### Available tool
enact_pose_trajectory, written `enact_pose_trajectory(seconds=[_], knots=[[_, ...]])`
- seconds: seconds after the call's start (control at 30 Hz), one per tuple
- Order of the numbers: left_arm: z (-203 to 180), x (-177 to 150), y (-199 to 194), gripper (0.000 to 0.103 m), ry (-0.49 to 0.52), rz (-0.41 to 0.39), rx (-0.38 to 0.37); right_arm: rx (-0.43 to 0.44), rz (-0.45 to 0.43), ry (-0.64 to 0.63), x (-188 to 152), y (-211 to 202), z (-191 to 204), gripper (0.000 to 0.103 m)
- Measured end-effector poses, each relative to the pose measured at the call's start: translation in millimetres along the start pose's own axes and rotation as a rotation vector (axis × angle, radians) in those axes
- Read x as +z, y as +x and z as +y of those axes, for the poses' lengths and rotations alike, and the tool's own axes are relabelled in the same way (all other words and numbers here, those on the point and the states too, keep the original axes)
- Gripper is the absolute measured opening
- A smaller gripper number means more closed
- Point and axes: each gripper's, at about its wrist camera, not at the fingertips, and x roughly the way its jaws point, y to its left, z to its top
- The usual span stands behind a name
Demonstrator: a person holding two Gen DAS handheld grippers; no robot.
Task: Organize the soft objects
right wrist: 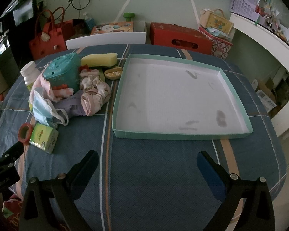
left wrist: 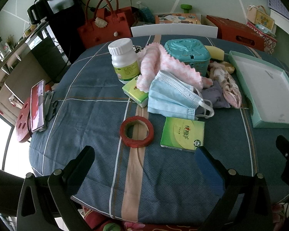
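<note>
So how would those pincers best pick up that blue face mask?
Probably from above with the left gripper, pinching the raised fold at the face mask middle: it lies crumpled and puffed there, while its edges lie flat and the ear loops are thin.

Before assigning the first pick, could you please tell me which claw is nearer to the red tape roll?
Left. The left claw sits open just short of the red tape roll; the right claw is open farther off, before the green tray.

the tray lies to the right of a heap where the mask rests partly on a tissue pack. the tape roll and another tissue pack lie side by side before the heap, the bottle and basket behind.
</note>
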Motion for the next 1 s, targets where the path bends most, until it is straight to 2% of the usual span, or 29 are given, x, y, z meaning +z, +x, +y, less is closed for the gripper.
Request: enact_pose_trajectory(seconds=[0.43, 0.53, 0.6, 0.7, 0.87, 1.0], knots=[[1.5, -0.4, 2.9, 0.103, -0.004, 0.013, -0.009, -0.011, 0.008, -0.023, -0.5, 0.5, 3.8, 0.103], [3.6, -0.8, 1.6, 0.103, -0.014, 0.009, -0.019, -0.014, 0.011, -0.032, -0.7, 0.5, 5.4, 0.103], [9.7, 0.3, -1.1, 0.103, -0.038, 0.001, -0.053, -0.006, 0.01, -0.037, -0.6, -0.1, 5.9, 0.103], [20.5, 3.3, -2.0, 0.103, -0.076, 0.004, -0.095, 0.024, -0.001, -0.044, 0.0, -3.3, 6.4, 0.103], [53.3, 17.0, 4.3, 0.103, -0.111, -0.011, -0.072, 0.107, -0.038, -0.061, 11.0, -12.8, 17.3, 0.103], [75.7, 25.0, 13.6, 0.103, -0.148, -0.012, -0.074, 0.178, -0.086, -0.108, 29.1, -21.3, 43.5, 0.103]])
